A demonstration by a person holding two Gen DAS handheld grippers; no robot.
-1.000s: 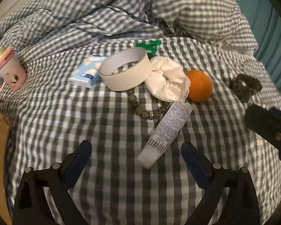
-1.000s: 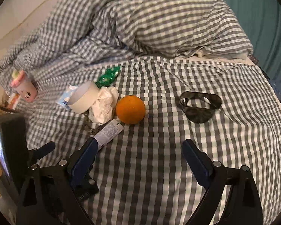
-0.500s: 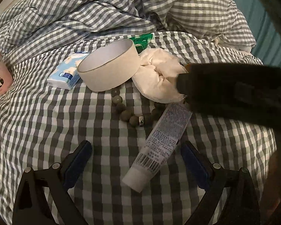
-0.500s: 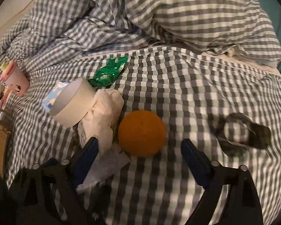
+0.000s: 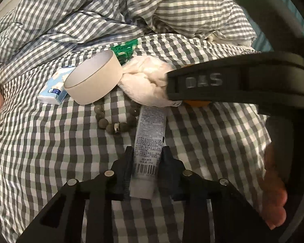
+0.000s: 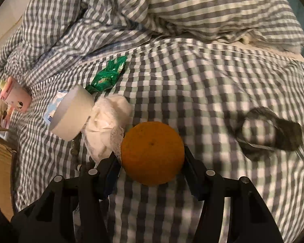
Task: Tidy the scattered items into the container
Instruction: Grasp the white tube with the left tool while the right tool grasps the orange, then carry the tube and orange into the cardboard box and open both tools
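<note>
Both sets of jaws have closed in the last second. Your left gripper [image 5: 147, 158] now clamps the lower end of the white tube [image 5: 149, 141], which a moment ago lay loose on the bed [image 5: 50, 151] between wide-open fingers. Your right gripper [image 6: 152, 162] has moved in and now pinches the orange [image 6: 152, 152] on both sides. Neither item looks lifted yet; both seem to rest on the checked cover. That gives you two of the scattered things in hand at once. Waiting beside them are the tape roll [image 5: 93, 85], the white cloth [image 5: 146, 85], the beads [image 5: 111, 123], the tissue pack [image 5: 54, 89], the green packet [image 6: 107, 77] and the dark scrunchie [image 6: 269, 131]. The container is not clearly in view.
</note>
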